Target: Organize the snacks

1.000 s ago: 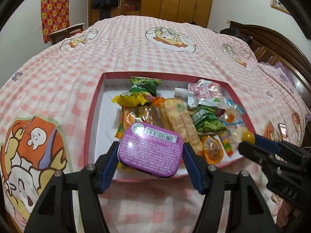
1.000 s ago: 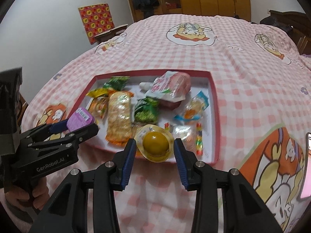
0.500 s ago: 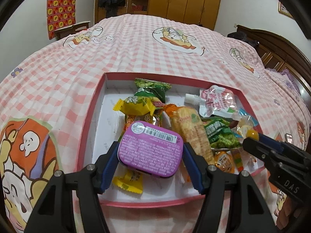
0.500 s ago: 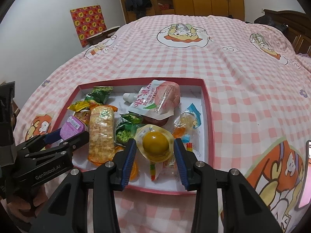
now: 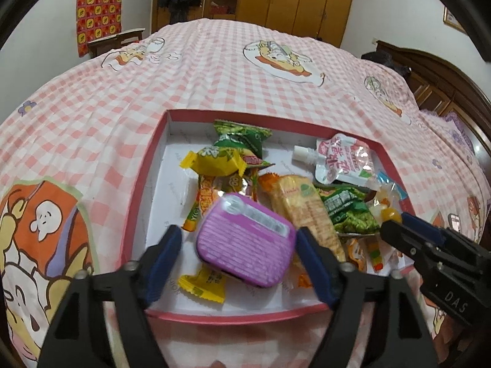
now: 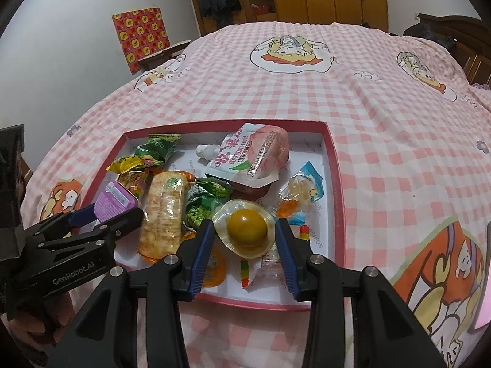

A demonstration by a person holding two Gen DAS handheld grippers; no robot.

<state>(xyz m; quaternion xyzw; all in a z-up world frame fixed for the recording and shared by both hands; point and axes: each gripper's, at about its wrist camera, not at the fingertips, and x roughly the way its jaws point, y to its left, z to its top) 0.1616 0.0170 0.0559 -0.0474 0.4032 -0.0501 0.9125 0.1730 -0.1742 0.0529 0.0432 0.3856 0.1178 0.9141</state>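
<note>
Snacks hide most of the red box (image 5: 135, 190) floor. Left gripper (image 5: 237, 256), marked "GenRobot.AI", has just been opening, purple tin (image 5: 245, 242) blurred between its jaws; right gripper (image 6: 244, 239) clasps the jelly cup (image 6: 247, 228).

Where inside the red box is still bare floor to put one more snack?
Box: bare white floor along the left wall, beside the yellow candy, and the far right corner behind the peach pouch. Middle and near right are crowded.

light: soft, even, indoor | shadows: faint | blur: purple case (image 5: 245, 242) smeared | edges: fisheye bending, black corners
</note>
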